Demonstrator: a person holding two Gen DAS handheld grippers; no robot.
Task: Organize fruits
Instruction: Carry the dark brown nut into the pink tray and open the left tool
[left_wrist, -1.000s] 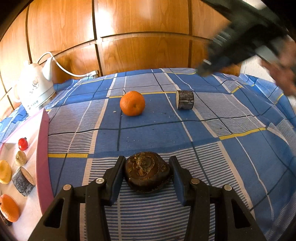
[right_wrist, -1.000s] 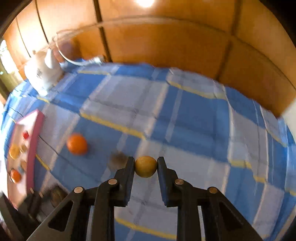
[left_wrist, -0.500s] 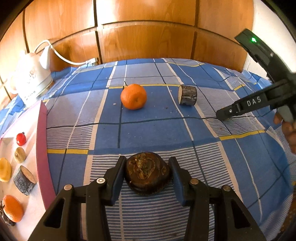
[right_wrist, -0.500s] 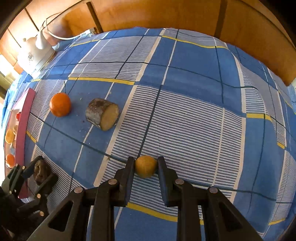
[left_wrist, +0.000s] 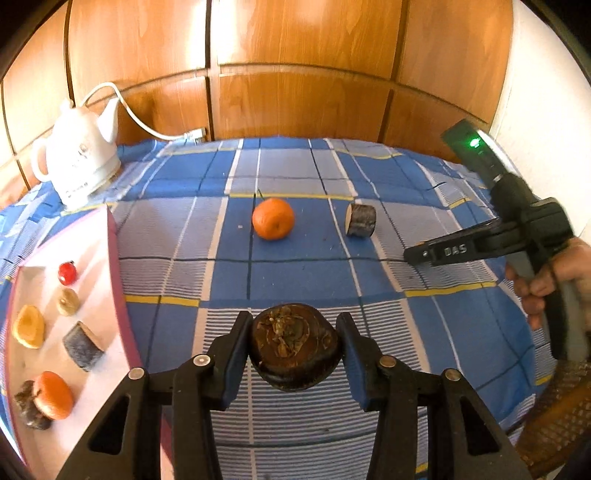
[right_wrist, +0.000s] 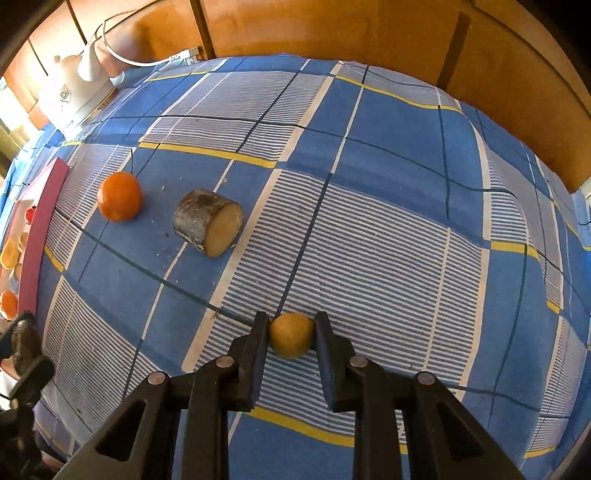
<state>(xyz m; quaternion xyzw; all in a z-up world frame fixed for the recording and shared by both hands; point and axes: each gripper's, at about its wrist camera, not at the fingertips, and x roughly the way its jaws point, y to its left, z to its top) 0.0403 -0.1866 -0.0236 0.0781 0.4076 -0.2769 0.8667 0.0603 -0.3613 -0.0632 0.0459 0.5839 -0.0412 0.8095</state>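
Note:
My left gripper is shut on a dark brown, wrinkled fruit and holds it above the cloth. My right gripper is shut on a small yellow fruit low over the striped cloth. An orange and a cut, bark-skinned piece lie on the cloth ahead; both also show in the right wrist view, the orange and the piece. The white tray with a pink rim at the left holds several fruits. My right gripper also shows in the left wrist view.
A white electric kettle with its cord stands at the back left. Wooden panels close off the back. A blue checked cloth covers the table. A wicker surface is at the lower right.
My right gripper has come down from high above to just over the cloth with the yellow fruit. My left gripper keeps hold of the brown fruit and has shifted slightly.

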